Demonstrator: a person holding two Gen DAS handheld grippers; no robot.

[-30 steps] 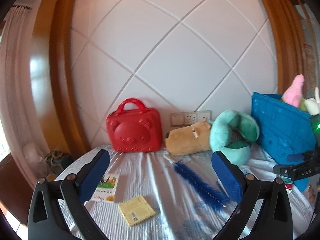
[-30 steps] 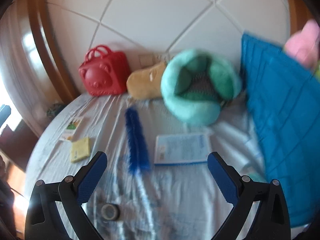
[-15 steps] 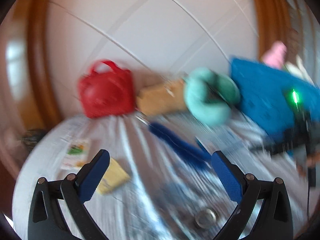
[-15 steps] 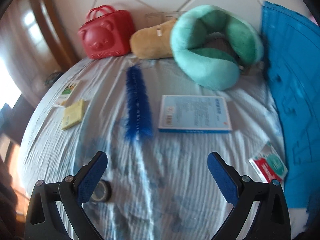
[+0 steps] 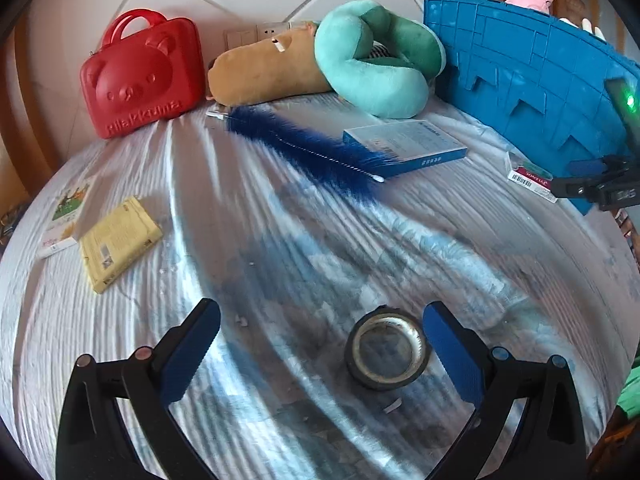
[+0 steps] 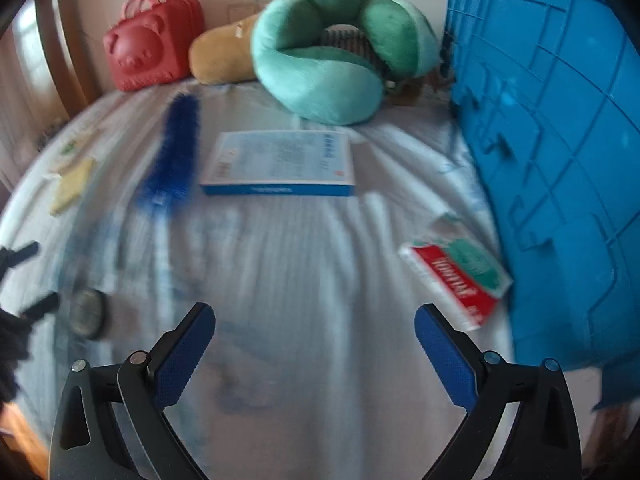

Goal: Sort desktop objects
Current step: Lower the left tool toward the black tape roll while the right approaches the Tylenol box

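My left gripper (image 5: 320,320) is open low over the cloth-covered table, and a dark tape roll (image 5: 387,354) lies just inside its right finger. Farther off lie a blue bristle brush (image 5: 304,146), a blue and white box (image 5: 404,146), a yellow pack (image 5: 116,242) and a small booklet (image 5: 66,208). My right gripper (image 6: 314,320) is open over bare cloth. The blue and white box (image 6: 280,162) lies ahead of it, the red and green packet (image 6: 460,276) at its right, and the brush (image 6: 176,152) and tape roll (image 6: 88,314) to its left.
A blue plastic crate (image 5: 532,80) stands along the right side. At the back sit a red bear case (image 5: 140,76), a tan plush (image 5: 264,70) and a teal neck pillow (image 5: 376,68). The other gripper (image 5: 600,188) shows at the right edge.
Both grippers have tilted down and come closer to the table. The tape roll has come into the left view, between the fingers. The right view has closed in on the box and packet.
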